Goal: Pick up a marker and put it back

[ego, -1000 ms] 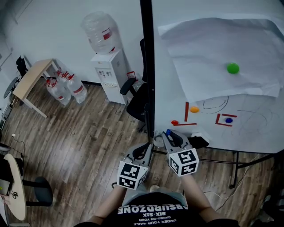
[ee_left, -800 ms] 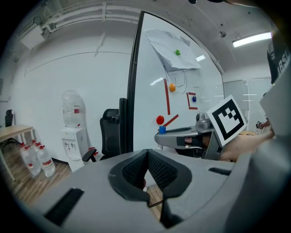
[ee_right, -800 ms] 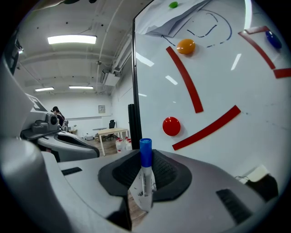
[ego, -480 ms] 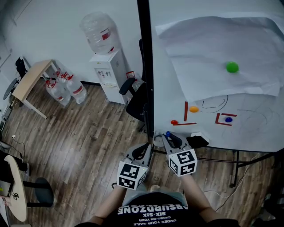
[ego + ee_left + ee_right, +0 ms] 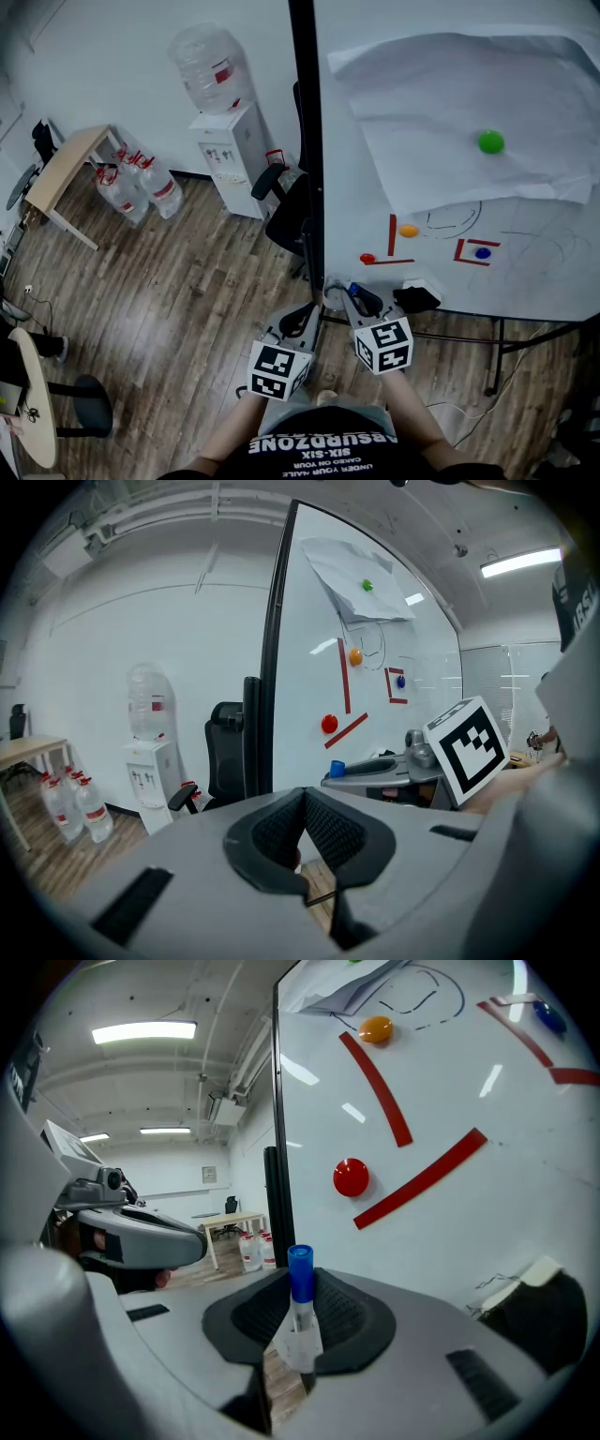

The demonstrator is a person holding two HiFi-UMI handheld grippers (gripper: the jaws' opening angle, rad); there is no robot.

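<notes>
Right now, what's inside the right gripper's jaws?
A marker with a blue cap is clamped between the pads of the right gripper, cap end toward the whiteboard. Its lower end is covered by the gripper's body, so its full length cannot be seen.

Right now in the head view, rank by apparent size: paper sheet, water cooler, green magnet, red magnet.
1. paper sheet
2. water cooler
3. green magnet
4. red magnet
Green only slightly beats red. It sits higher on the whiteboard, perhaps nearer the camera, so their true sizes may match.
</notes>
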